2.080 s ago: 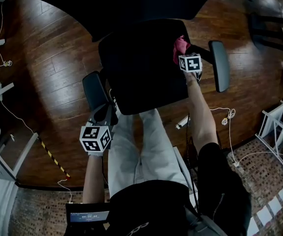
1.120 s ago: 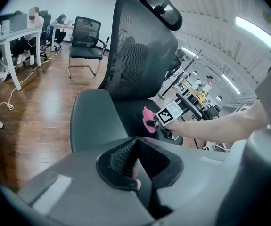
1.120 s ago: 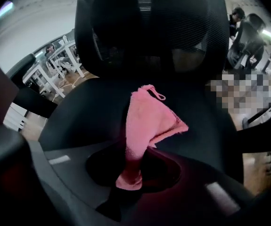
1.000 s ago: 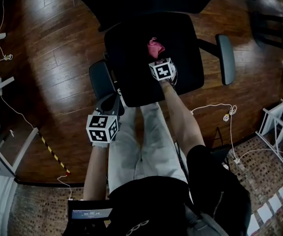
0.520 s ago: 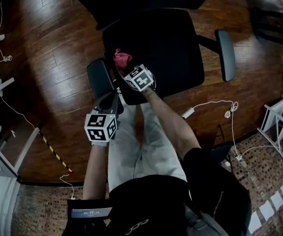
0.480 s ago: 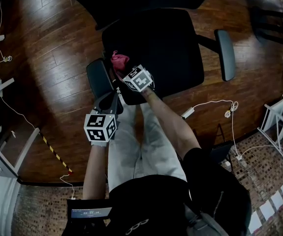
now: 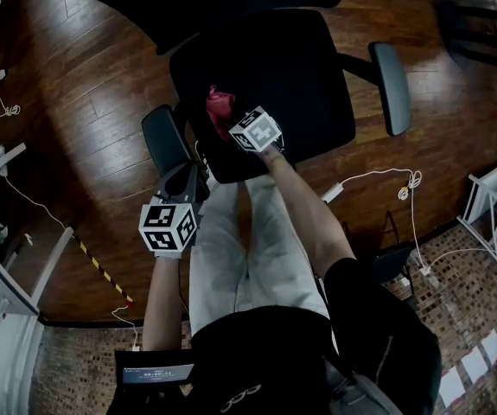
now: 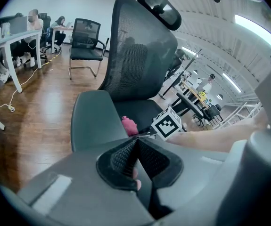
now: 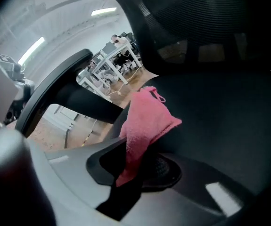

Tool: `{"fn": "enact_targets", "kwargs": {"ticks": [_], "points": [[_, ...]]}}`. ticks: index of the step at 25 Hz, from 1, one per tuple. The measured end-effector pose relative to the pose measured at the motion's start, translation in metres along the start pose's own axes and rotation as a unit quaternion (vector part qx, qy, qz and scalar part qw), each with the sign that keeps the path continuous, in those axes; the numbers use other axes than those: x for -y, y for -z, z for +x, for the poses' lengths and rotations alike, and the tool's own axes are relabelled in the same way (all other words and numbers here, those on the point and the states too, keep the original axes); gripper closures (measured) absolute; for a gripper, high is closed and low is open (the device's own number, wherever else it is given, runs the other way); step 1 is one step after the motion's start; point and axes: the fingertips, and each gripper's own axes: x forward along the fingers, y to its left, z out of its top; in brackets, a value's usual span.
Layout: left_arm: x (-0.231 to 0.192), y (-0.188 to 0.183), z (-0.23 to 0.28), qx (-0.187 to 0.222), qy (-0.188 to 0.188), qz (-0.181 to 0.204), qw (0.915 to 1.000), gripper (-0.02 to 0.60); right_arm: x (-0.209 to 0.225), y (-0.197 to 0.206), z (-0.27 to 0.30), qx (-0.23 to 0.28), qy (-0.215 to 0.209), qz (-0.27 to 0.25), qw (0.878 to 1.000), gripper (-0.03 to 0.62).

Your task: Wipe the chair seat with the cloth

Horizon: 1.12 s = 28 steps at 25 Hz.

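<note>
Pink terry cloth (image 9: 147, 117) is clamped in your right tongs (image 9: 140, 164): the two jaws are closed onto its lower end, and the rest of it stands up out of them in a loose bunch with one corner folded toward the right. From the head view that bunch sits over the black chair seat (image 7: 291, 76), close to the seat's left edge and nearer its front-left corner than its back, just inside the left armrest (image 7: 163, 141). You cannot tell from these views how firmly the cloth is pressed against the seat. Your right forearm reaches in across the seat's front edge, with the marker cube of those tongs just behind the cloth. Your left tongs (image 8: 135, 147) are brought fully together, their ribbed pads meeting at the tip with nothing between them; they hang off the seat, below its front-left corner and just behind the near end of the left armrest. The mesh backrest (image 8: 140, 51) rises beyond the seat's far edge, and the right armrest (image 7: 389, 89) stands well apart on the opposite side. The chair stands on a dark wooden floor (image 7: 84, 102).
</note>
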Motion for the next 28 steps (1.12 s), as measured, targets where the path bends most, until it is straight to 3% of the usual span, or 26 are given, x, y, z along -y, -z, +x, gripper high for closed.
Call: {"fn": "enact_targets", "kwargs": {"ticks": [6,12,19,26,28], "points": [[-0.001,0.0,0.0,0.002,-0.003,0.0,1.0,0.588,0.081,0.027,-0.052,-0.008,0.091,0.039,0.995,0.526],[-0.002,0.0,0.0,0.003,-0.007,0.001,1.0,0.588,0.159,0.056,-0.119,-0.023,0.191,0.055,0.98,0.526],[-0.004,0.0,0.0,0.005,-0.013,0.004,0.9999,0.588,0.231,0.092,-0.213,-0.045,0.324,0.093,0.94,0.526],[-0.003,0.0,0.001,0.005,-0.013,0.003,0.9999,0.588,0.255,0.115,-0.266,-0.075,0.435,0.118,0.89,0.526],[-0.003,-0.001,0.001,0.005,-0.013,0.004,0.9999,0.588,0.253,0.113,-0.267,-0.078,0.454,0.105,0.881,0.526]]}}
